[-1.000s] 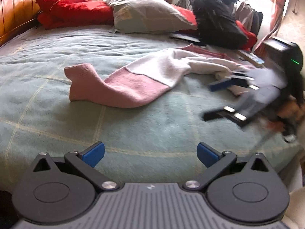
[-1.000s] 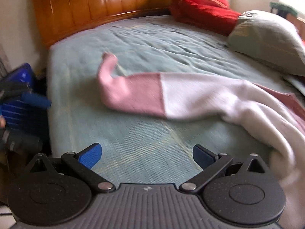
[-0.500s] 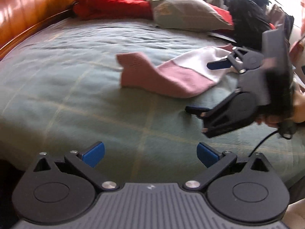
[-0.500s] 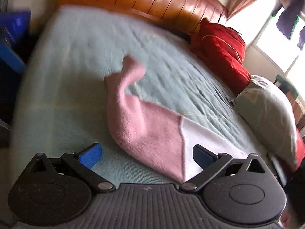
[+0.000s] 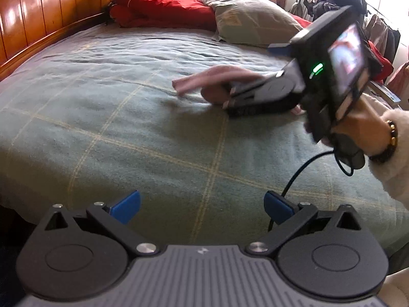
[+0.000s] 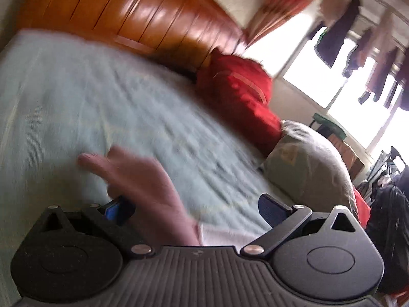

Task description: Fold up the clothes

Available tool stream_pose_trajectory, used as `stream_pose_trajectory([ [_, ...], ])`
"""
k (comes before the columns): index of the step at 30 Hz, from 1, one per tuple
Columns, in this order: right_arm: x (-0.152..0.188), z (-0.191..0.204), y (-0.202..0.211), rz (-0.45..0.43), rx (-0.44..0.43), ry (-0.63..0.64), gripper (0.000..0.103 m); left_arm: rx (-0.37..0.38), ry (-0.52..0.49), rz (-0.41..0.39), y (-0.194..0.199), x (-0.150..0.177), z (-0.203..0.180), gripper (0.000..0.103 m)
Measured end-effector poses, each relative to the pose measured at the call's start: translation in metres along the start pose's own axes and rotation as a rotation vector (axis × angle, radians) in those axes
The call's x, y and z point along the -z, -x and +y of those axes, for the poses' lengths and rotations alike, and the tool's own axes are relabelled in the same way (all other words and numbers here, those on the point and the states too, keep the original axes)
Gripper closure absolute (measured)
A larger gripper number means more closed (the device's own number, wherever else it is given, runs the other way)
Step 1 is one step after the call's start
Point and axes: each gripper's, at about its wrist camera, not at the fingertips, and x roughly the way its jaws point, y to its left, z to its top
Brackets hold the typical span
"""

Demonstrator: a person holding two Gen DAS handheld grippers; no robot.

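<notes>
Left wrist view: the left gripper [image 5: 202, 206] is hovering over the bed [image 5: 122, 117], its blue-padded fingers [image 5: 126, 206] standing wide apart with nothing between them.
Garment here: the pink sleeve [image 5: 204, 79] is lying well ahead of those fingers, its cuff lifting off the blanket at the right gripper [image 5: 251, 94]; motion blur is hiding whether that one is pinching it.
Change here: half a second ago the sleeve was lying flat and the right gripper was hanging above it.
Right wrist view: the right gripper [image 6: 189, 211] is showing spread fingers [image 6: 273, 208], with the sleeve [image 6: 143, 179] running up between them, nearer the left pad.
Change there: the sleeve was stretching further ahead before.
Textures: the garment is looking fuzzy, pink meeting white; the blanket is a green weave with pale check lines; the headboard [image 6: 143, 20] is glossy wooden slats; red pillows [image 5: 153, 2] are piling beside a grey one [image 5: 250, 18].
</notes>
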Motion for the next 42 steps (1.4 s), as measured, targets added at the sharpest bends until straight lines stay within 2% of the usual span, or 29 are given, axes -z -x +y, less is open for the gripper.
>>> stream_pose_trajectory([
  [4,-0.005,-0.022,0.031,-0.138,-0.024,-0.106,0.0,-0.008,0.008,-0.004,0.002,0.002,0.004,0.001],
  [6,-0.006,-0.032,0.045,-0.169,-0.102,-0.134,0.0,-0.009,0.013,-0.008,0.002,0.003,0.005,0.001],
  [10,0.004,-0.048,0.053,-0.094,-0.235,-0.173,0.0,0.02,0.03,-0.013,0.002,0.004,0.01,0.001],
  [16,0.043,-0.069,0.061,0.121,-0.382,-0.231,0.0,0.105,0.048,-0.006,-0.012,-0.006,0.009,0.001],
  [22,0.087,-0.085,0.099,0.179,-0.34,-0.296,0.0,0.216,0.06,-0.007,-0.04,-0.037,-0.002,0.001],
  [25,0.092,-0.099,0.103,0.161,-0.39,-0.367,0.0,0.243,0.073,-0.014,-0.052,-0.053,-0.006,0.001],
  [28,0.086,-0.106,0.095,0.136,-0.409,-0.383,0.0,0.35,0.162,-0.016,-0.067,-0.069,0.004,0.001],
  [31,0.075,-0.102,0.08,0.116,-0.428,-0.41,0.0,0.483,0.332,0.014,-0.098,-0.085,0.024,0.001],
  [35,0.071,-0.095,0.077,0.083,-0.457,-0.445,0.0,0.543,0.511,0.034,-0.143,-0.088,0.052,0.001],
  [37,0.078,-0.092,0.076,0.097,-0.459,-0.452,0.0,0.605,0.576,0.001,-0.156,-0.082,0.064,0.001],
  [39,0.088,-0.092,0.073,0.128,-0.462,-0.465,0.0,0.627,0.583,-0.009,-0.158,-0.081,0.068,0.001],
  [42,0.101,-0.094,0.069,0.168,-0.456,-0.495,0.0,0.597,0.588,-0.011,-0.157,-0.086,0.071,0.001],
])
